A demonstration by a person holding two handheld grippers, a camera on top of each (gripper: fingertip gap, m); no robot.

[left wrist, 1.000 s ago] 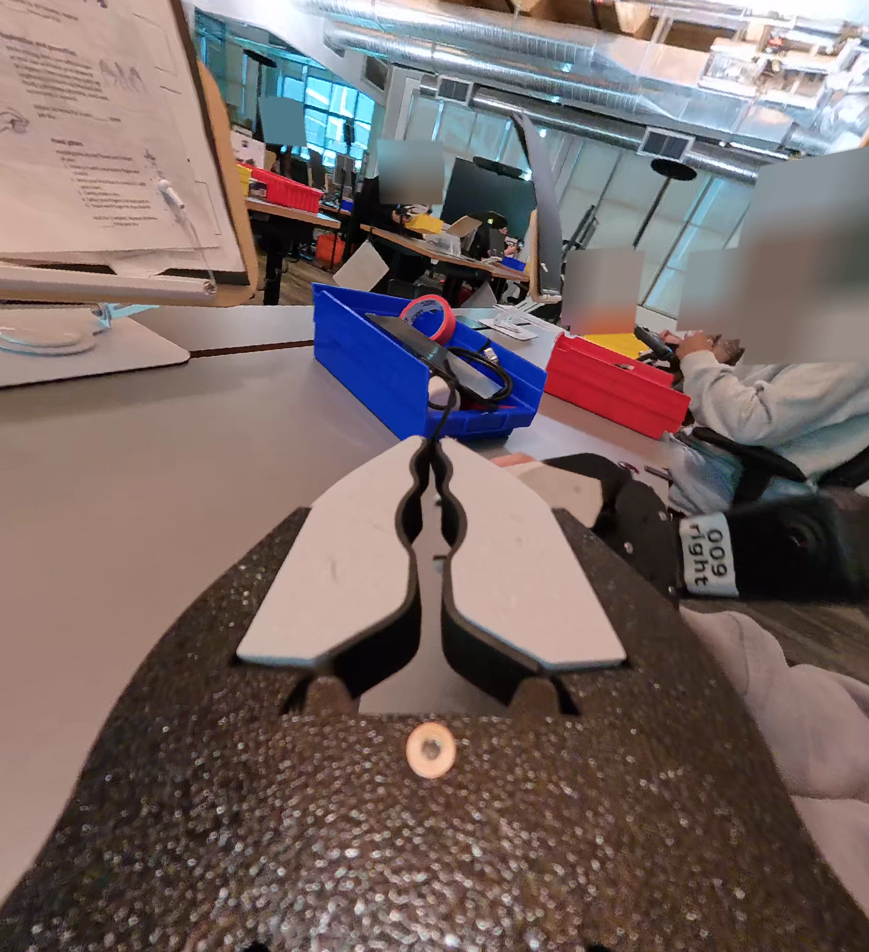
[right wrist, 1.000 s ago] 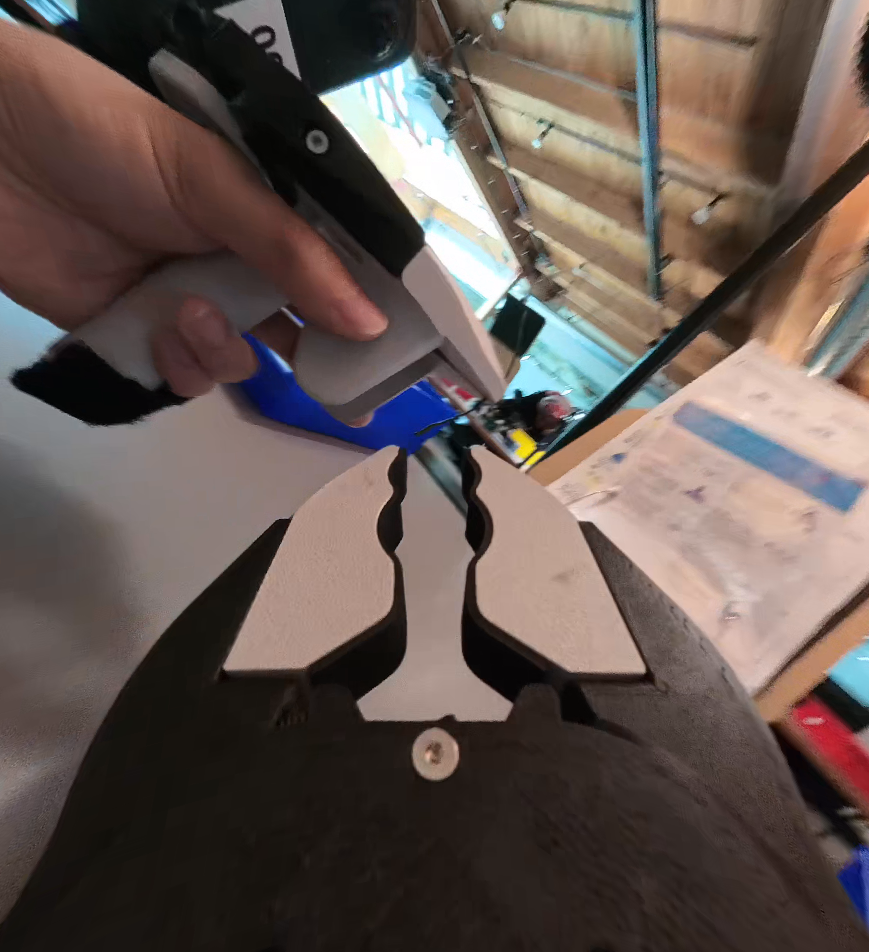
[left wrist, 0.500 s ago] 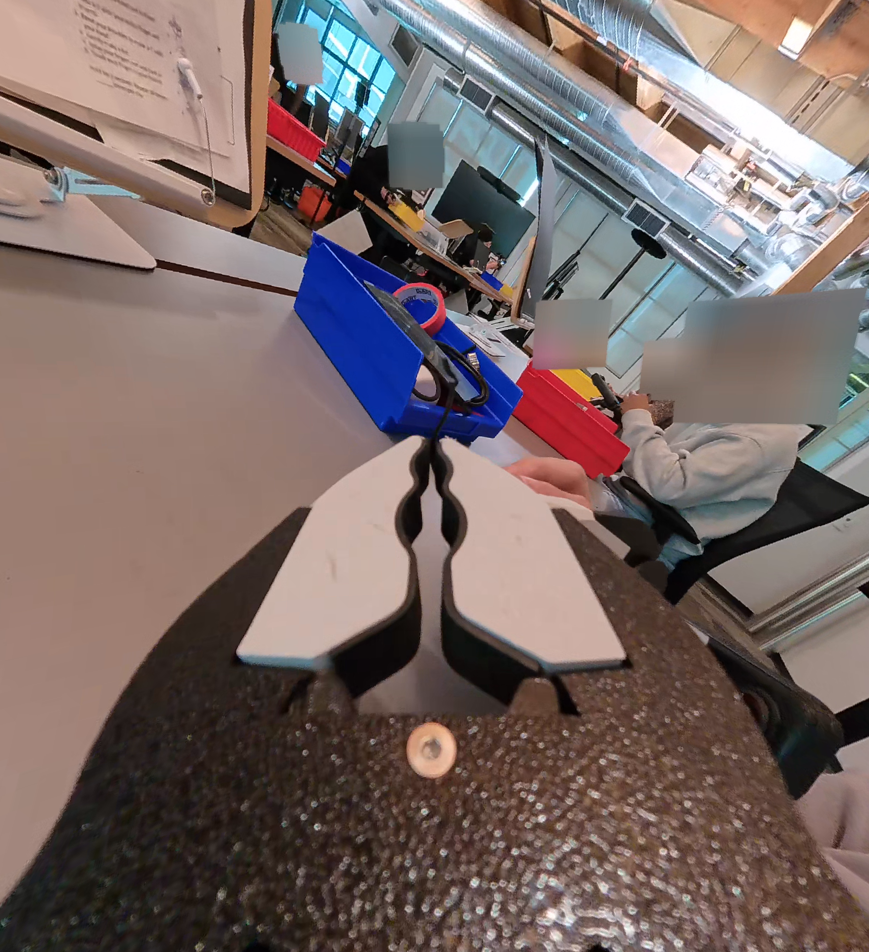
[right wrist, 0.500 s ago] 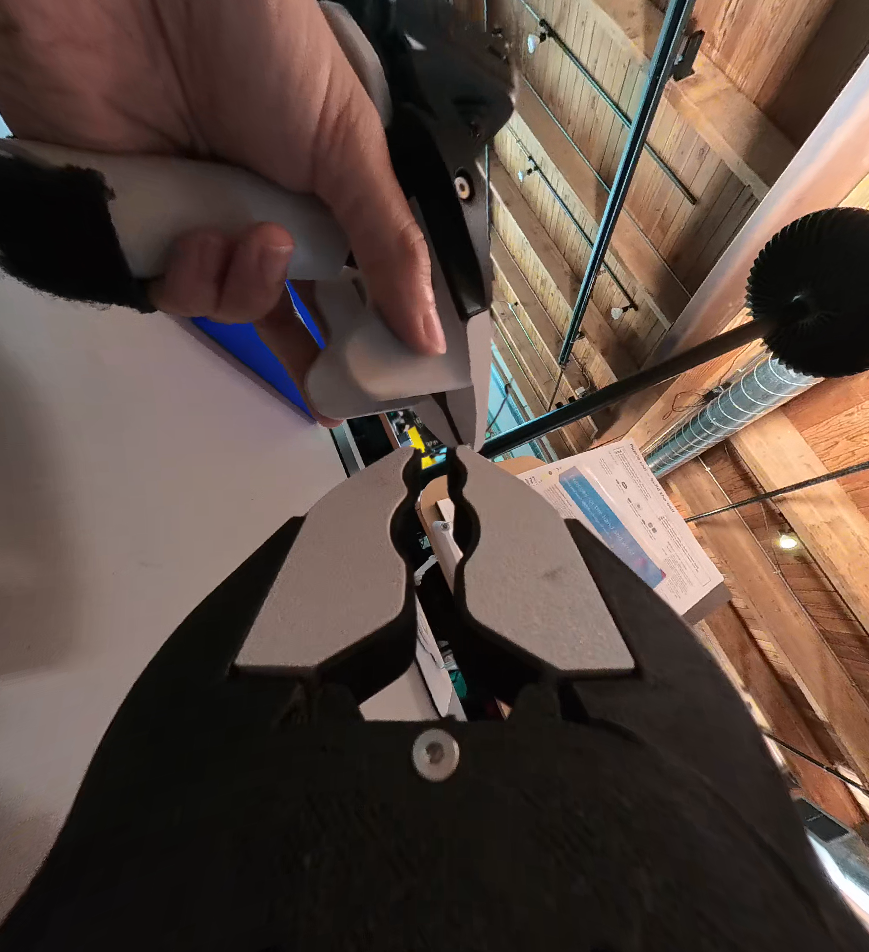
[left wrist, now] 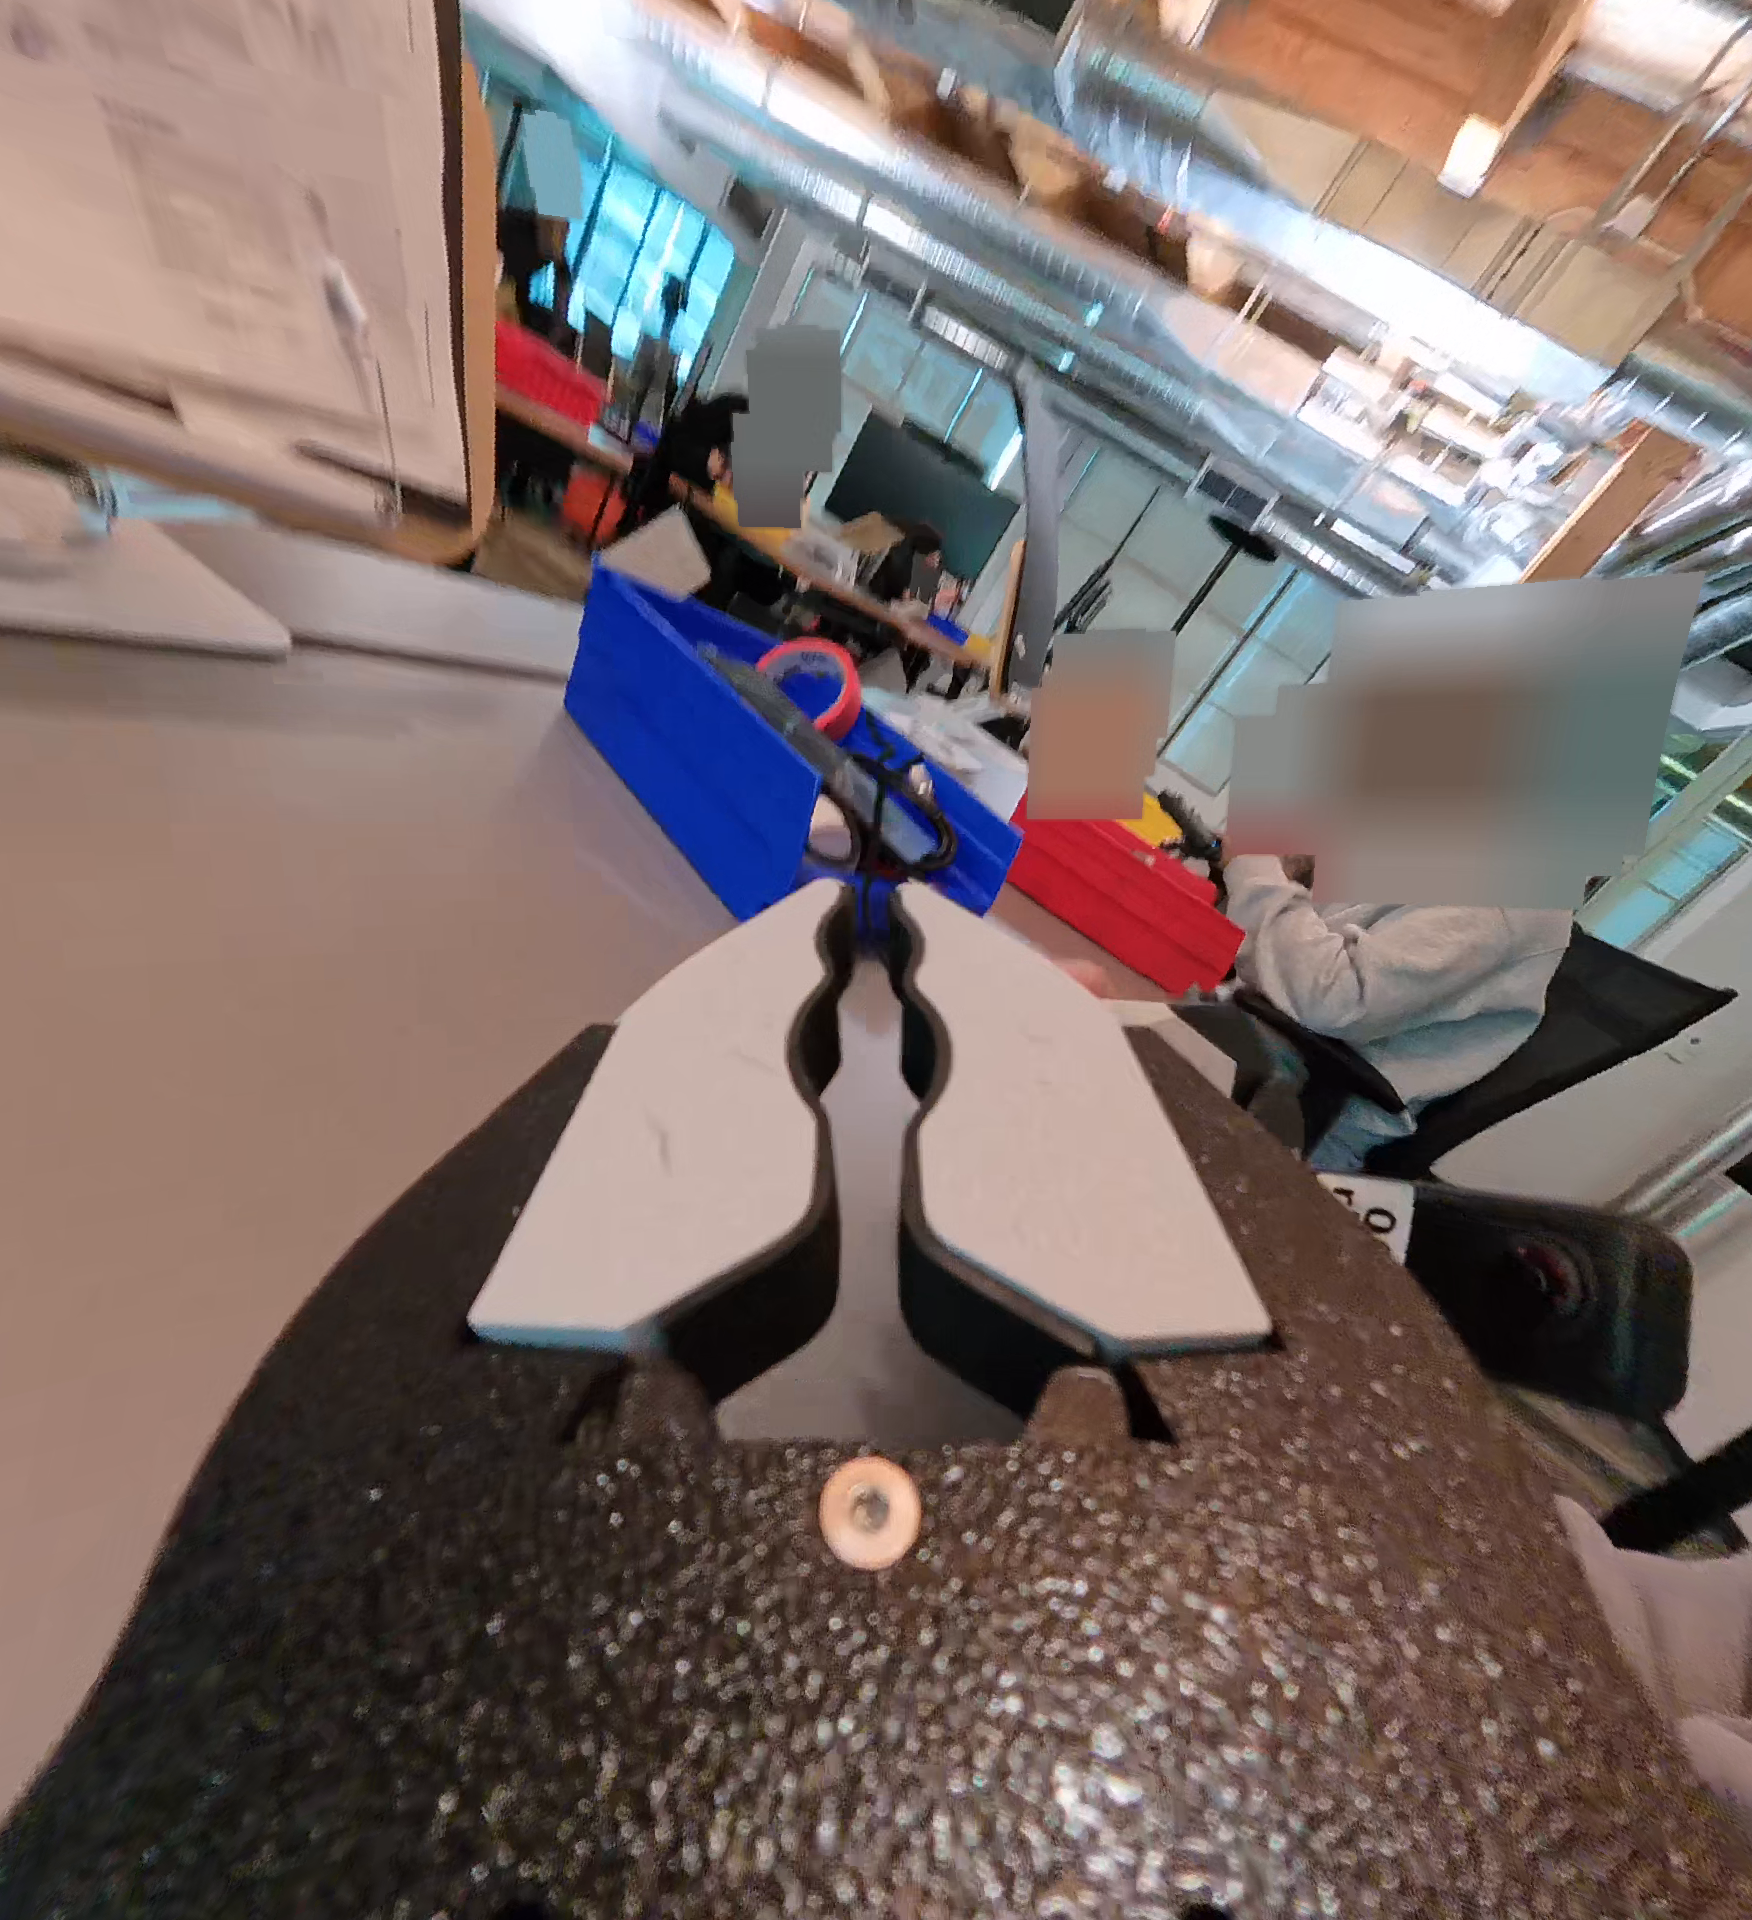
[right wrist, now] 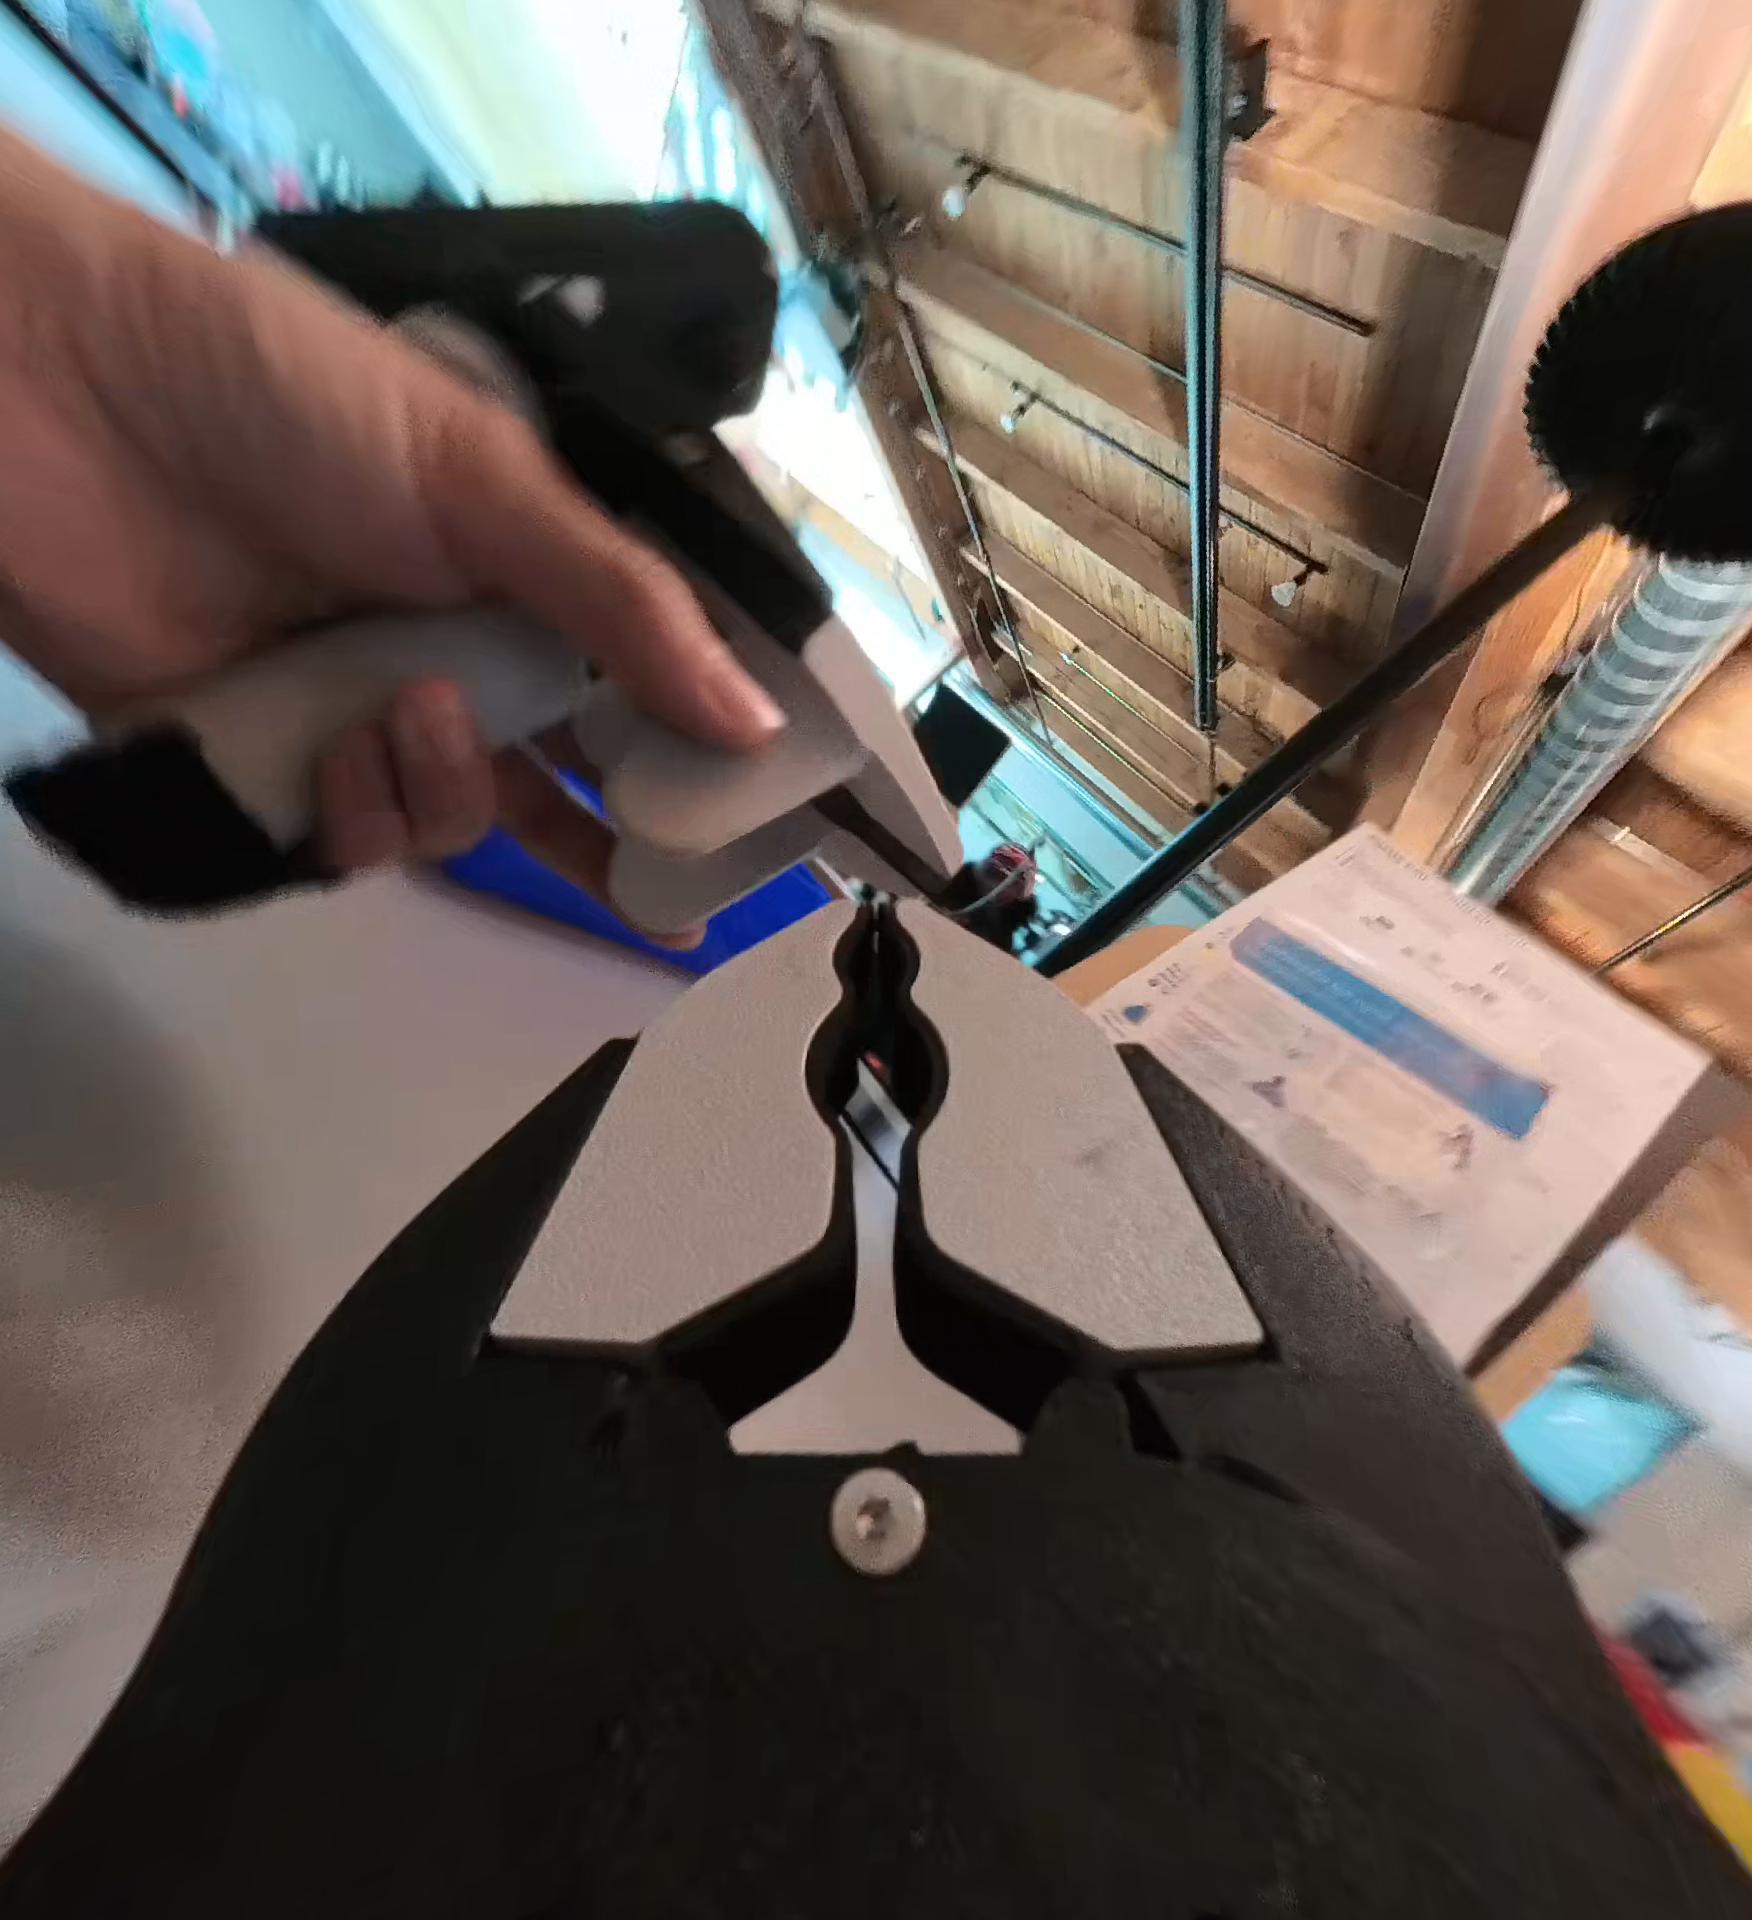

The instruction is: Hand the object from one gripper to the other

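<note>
A thin black cord [right wrist: 877,948] is the object. My right gripper [right wrist: 879,914] is shut on it at the fingertips. In the right wrist view a hand [right wrist: 228,468] holds my left gripper [right wrist: 929,857] just above and left of those tips, almost touching them. In the left wrist view my left gripper [left wrist: 869,904] is slightly open, and the cord [left wrist: 867,920] shows as a dark strand in the gap between its tips. The right gripper's black body [left wrist: 1547,1288] sits low at the right of that view.
A grey table [left wrist: 228,935] lies below. A blue bin [left wrist: 685,748] with red tape and cables stands ahead, with a red bin [left wrist: 1111,894] beside it. A paper sheet on a stand [left wrist: 176,260] is at the left. A seated person [left wrist: 1391,977] is at the right.
My right gripper has closed from open onto the black cord. My left gripper, shut on the cord before, has opened a little. Both views have swung.
</note>
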